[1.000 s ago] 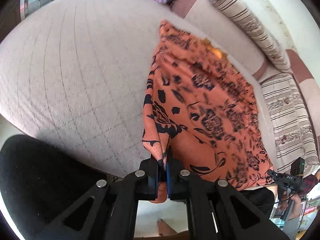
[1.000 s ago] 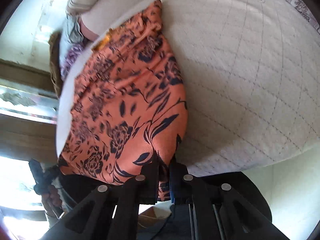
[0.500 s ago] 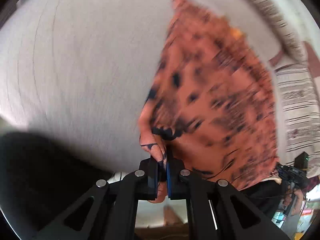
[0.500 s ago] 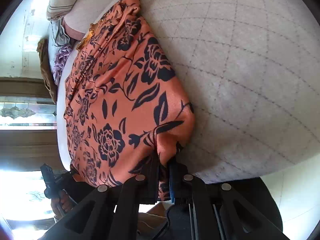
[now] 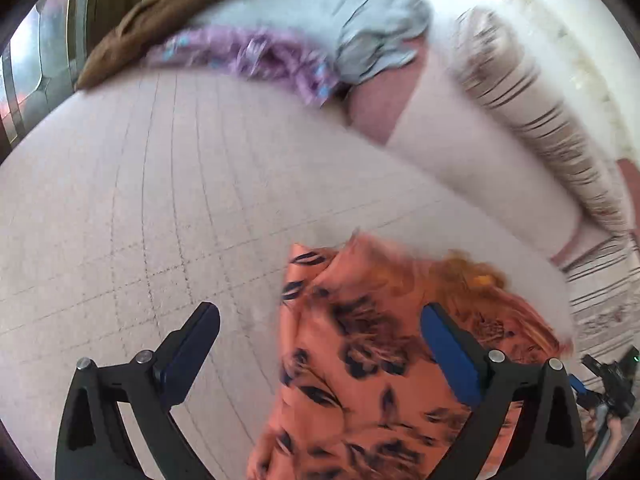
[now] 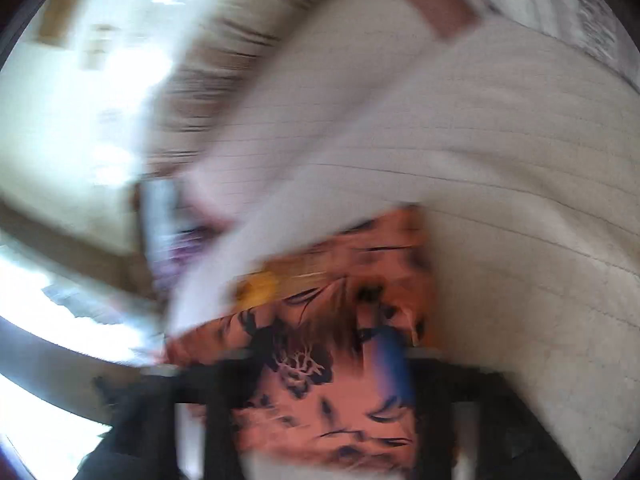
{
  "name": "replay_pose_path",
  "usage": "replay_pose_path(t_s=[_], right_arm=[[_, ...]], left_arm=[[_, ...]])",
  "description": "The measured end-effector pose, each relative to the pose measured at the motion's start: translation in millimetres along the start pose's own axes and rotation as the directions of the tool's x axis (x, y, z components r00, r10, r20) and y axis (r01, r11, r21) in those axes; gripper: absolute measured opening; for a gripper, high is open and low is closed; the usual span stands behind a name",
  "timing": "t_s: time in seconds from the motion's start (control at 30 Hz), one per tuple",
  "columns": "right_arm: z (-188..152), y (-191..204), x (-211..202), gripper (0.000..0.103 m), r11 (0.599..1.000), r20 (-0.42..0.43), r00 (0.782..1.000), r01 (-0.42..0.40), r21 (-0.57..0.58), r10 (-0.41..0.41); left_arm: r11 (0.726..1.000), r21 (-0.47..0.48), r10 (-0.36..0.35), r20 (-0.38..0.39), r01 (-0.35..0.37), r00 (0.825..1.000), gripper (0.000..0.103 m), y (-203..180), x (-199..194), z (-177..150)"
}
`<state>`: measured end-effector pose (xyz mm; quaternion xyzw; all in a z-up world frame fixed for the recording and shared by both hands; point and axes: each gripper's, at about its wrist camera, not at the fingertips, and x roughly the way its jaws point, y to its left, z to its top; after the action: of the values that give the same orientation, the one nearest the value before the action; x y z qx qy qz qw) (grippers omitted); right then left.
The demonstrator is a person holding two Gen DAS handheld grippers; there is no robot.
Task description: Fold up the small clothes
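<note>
So our left gripper (image 5: pixel 320 344) has its jaws spread wide, they've just been opening, and nothing is pinched in them. The orange floral garment (image 5: pixel 372 364) lies on the quilted bedspread (image 5: pixel 160 200) right under and between the two fingers, with the right-hand blue pad (image 5: pixel 448 356) sitting over the cloth and the left finger (image 5: pixel 192 344) out over bare bedspread. The pads don't press on it as far as we can see.

Our right gripper (image 6: pixel 320 376) is a blurry mess in its own view, but the jaws stand apart and have just been opening too. The same orange garment fills the gap between the fingers, and one blue pad (image 6: pixel 394 360) shows at the right edge of the cloth. Whether that pad touches the fabric we can't tell through the smear.

Further back on the bed there's a purple patterned piece (image 5: pixel 256 56), a grey one (image 5: pixel 376 40) and something brown (image 5: pixel 192 4), all near the far edge. A striped pillow (image 5: pixel 536 120) lies along the right side.
</note>
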<state>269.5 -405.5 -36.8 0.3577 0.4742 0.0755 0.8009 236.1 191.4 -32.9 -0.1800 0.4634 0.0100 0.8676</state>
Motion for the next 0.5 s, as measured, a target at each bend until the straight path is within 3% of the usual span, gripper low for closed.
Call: replay_pose_path(t_s=[0.03,0.1,0.2,0.27,0.37,0.4,0.43,0.47,0.5], right_arm=[[-5,-7,9,0.076,1.000,0.009,1.000,0.024,0.018,-0.024],[-24,-13,10,0.076,1.000,0.041,0.999,-0.016,-0.003,0.016],[-51,-24,-2,0.076,0.995,0.067,0.996,0.066,-0.080,-0.061],[-66,-32,-2,0.076,0.984,0.024,0.993,0.118,-0.131,-0.116],[-84,-23,16,0.076,0.971,-0.058,0.990,0.115,-0.210,-0.130],[-88,-11,25,0.074,0.963,-0.085,0.987,0.109,-0.249,-0.133],[-93,-6,29,0.070,0.953,-0.093,0.982,0.132,-0.273,-0.163],[-95,1,35,0.062,0.939,-0.102,0.973,0.170,-0.298,-0.208],[-96,6,41,0.023,0.937,-0.128,0.968,0.169,-0.305,-0.216]], left_arm=[[1.000,-0.027,0.010,-0.001,-0.010,1.000,0.096,12,-2,-3],[0.997,-0.057,-0.048,0.042,0.051,0.998,0.096,30,-14,-15],[0.996,-0.011,-0.084,0.002,0.084,0.996,0.096,42,-22,-44],[0.995,0.032,-0.088,-0.036,0.089,0.995,0.096,38,-18,-61],[0.991,0.115,-0.055,-0.123,0.069,0.991,0.096,19,5,-79],[0.988,0.155,0.008,-0.148,0.016,0.989,0.088,11,17,-82],[0.981,0.188,0.067,-0.128,-0.042,0.990,0.076,5,18,-84],[0.976,0.213,0.080,-0.120,-0.054,0.990,0.033,-3,18,-81],[0.978,0.207,0.048,-0.160,-0.014,0.986,0.019,-8,19,-76]])
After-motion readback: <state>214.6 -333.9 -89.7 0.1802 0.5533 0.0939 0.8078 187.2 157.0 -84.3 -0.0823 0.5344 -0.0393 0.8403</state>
